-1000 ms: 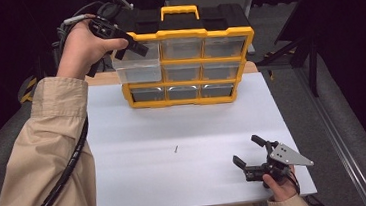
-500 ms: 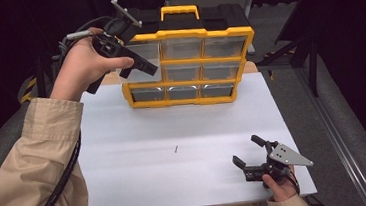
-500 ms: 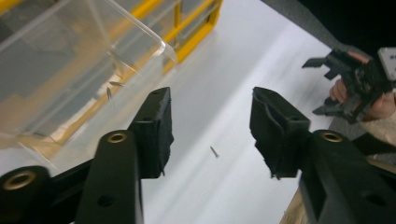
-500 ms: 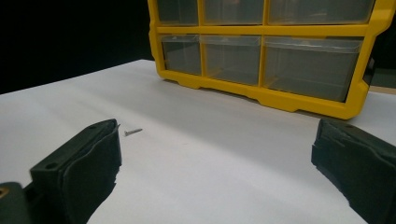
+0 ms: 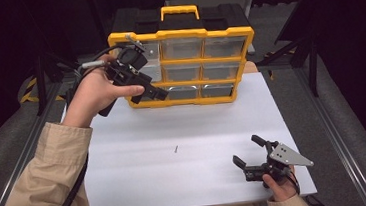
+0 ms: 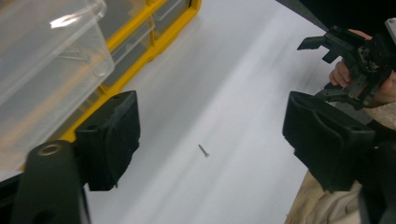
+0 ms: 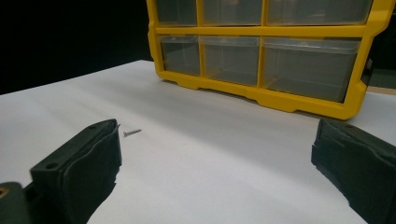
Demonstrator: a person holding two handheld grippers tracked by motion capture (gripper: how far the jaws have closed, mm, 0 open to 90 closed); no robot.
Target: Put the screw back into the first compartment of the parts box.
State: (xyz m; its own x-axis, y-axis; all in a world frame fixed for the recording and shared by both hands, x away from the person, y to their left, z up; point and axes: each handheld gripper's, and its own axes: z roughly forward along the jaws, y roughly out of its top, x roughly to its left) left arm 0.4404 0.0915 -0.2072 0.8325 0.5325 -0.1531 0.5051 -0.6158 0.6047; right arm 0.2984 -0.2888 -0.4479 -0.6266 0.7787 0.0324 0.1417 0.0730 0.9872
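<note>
mid-table, lone screw [image 5: 175,149], nr organizer [image 5: 202,56]

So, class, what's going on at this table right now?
A person holds a gripper in each hand. The left gripper is raised in front of the yellow drawer organizer, jaws open, beside a pulled-out clear drawer. The right gripper rests open near the table's front edge. A small screw lies loose between them.

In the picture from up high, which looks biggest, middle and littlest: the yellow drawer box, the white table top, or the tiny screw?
1. White table top, the biggest.
2. Yellow drawer box, in the middle.
3. Tiny screw, by far the littlest.
</note>
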